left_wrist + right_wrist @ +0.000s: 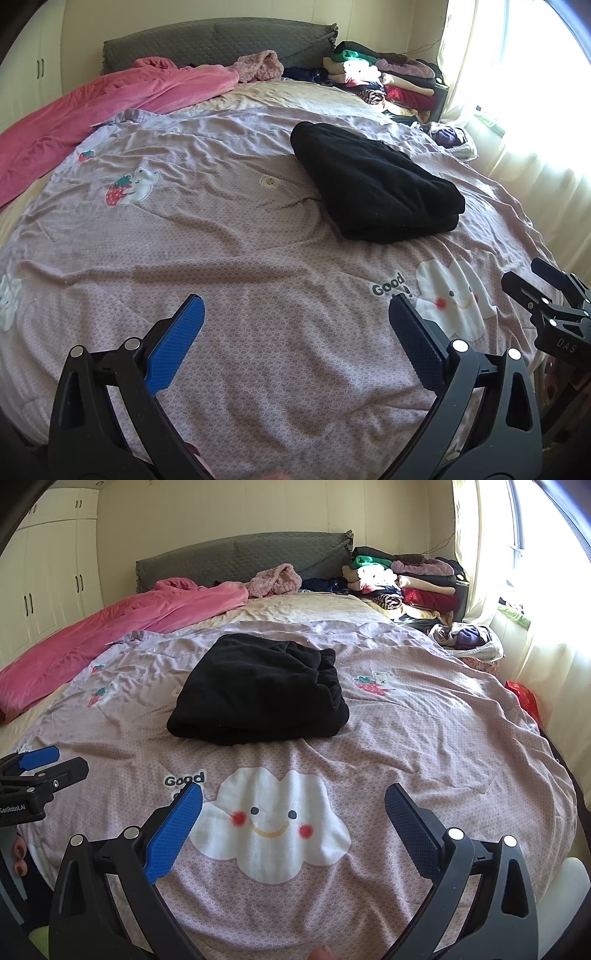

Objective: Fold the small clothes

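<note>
A folded black garment (373, 184) lies on the pink patterned bedspread (221, 240); it also shows in the right wrist view (258, 690), mid-bed. My left gripper (295, 306) is open and empty, held over the near part of the bed, left of the garment. My right gripper (293, 797) is open and empty above the white cloud print (273, 823), short of the garment. Each gripper shows at the edge of the other's view: the right one (546, 295) and the left one (40, 768).
A pink blanket (92, 114) lies along the bed's left side. A grey headboard (221, 40) stands at the back. Stacks of folded clothes (388, 81) sit at the back right. A bag of clothes (469, 642) and bright window curtains (517, 590) are at right.
</note>
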Tool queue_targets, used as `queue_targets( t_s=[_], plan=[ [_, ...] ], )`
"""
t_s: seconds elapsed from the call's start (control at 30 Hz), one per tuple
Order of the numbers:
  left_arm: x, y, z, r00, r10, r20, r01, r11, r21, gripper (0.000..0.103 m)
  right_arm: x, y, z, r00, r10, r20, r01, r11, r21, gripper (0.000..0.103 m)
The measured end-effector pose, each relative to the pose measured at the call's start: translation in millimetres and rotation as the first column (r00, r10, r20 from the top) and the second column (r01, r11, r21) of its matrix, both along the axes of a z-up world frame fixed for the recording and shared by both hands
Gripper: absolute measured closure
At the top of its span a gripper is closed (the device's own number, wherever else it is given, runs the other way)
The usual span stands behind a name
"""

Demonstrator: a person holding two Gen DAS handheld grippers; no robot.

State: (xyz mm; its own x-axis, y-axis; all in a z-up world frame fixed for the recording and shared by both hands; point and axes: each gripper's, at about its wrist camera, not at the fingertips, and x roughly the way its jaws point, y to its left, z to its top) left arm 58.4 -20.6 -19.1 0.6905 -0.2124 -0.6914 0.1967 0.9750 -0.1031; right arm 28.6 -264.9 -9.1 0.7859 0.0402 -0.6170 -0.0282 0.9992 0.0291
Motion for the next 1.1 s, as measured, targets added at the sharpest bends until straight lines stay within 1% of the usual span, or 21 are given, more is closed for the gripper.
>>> queue_targets(
  t_s=[1.1],
  plan=[
    [-0.5,1.8,-0.1,1.0,0.002,-0.003,-0.002,1.0,-0.001,0.009,-0.9,2.4,0.3,1.0,0.002,0.009,-0.002,1.0,-0.009,0.004]
  ],
)
